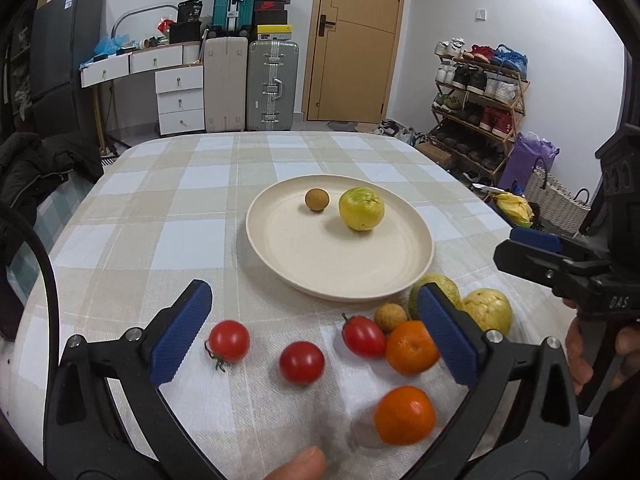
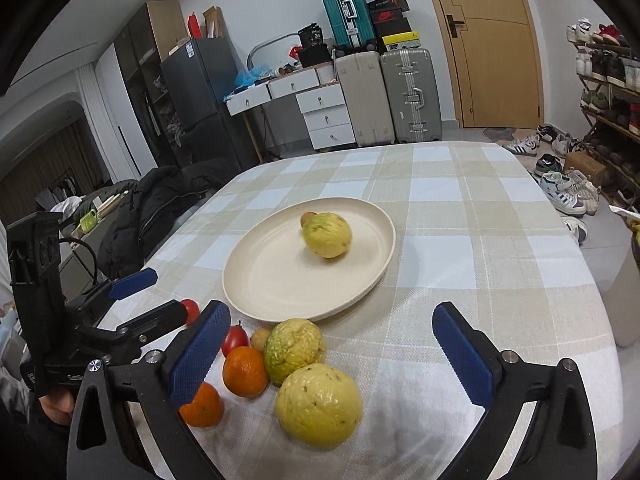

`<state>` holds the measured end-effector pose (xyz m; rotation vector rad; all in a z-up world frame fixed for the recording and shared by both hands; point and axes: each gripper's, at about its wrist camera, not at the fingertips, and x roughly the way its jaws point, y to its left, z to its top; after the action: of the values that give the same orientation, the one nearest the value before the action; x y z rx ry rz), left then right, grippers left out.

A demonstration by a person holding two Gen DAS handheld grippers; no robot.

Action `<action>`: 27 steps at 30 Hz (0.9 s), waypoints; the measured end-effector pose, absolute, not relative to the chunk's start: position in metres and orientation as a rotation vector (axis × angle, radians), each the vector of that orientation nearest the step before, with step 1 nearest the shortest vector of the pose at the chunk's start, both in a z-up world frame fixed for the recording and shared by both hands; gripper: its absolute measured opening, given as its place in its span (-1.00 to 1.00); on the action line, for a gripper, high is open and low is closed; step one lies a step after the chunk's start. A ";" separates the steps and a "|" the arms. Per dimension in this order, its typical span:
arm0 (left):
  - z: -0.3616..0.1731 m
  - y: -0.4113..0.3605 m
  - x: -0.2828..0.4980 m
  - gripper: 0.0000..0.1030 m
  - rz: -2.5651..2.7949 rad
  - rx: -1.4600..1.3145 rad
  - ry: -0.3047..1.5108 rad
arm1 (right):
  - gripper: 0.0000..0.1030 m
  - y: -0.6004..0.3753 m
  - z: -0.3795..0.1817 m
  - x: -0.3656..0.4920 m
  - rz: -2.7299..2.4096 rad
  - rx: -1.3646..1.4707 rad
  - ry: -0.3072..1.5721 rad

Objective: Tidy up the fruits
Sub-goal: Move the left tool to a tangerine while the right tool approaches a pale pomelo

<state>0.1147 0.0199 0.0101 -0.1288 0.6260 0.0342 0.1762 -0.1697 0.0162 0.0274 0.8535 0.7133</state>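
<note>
**Both grippers empty, next fruit to choose**

The cream plate (image 1: 340, 276) holds a guava (image 1: 361, 208) and a longan (image 1: 317, 199). The left gripper (image 1: 316, 336) and right gripper (image 2: 334, 360) stand spread, holding nothing. Best, I judge, to centre the right jaws around the near guava (image 2: 319, 404) (soft; close gently), while the left takes a cherry tomato (image 1: 301, 361) on the checked cloth.

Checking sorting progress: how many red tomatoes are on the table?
3, all on the tablecloth in front of the plate, none on it: one at left, one in the middle, one oval against an orange. None seems hidden.
</note>
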 end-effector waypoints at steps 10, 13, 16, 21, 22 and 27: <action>0.015 0.015 0.082 0.99 0.014 -0.136 0.606 | 1.00 -0.176 0.016 0.163 0.739 0.002 0.837; 0.014 0.011 0.076 0.99 0.003 -0.144 0.614 | 1.00 -0.174 0.012 0.158 0.737 -0.037 0.875; 0.015 0.004 0.067 0.99 -0.006 -0.120 0.613 | 1.00 -0.172 0.007 0.152 0.714 -0.102 0.863; 0.013 -0.009 0.067 0.99 -0.004 -0.077 0.616 | 1.00 -0.174 0.000 0.151 0.756 -0.083 0.902; 0.011 -0.010 0.067 0.99 -0.008 -0.074 0.624 | 1.00 -0.173 -0.001 0.150 0.760 -0.092 0.906; 0.001 -0.017 0.071 0.99 -0.018 -0.055 0.666 | 1.00 -0.169 -0.008 0.150 0.781 -0.098 0.940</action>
<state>0.0714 -0.0173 0.0014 -0.0554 0.6665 -0.0183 0.1496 -0.1692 -0.0081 -0.0979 0.9401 0.7812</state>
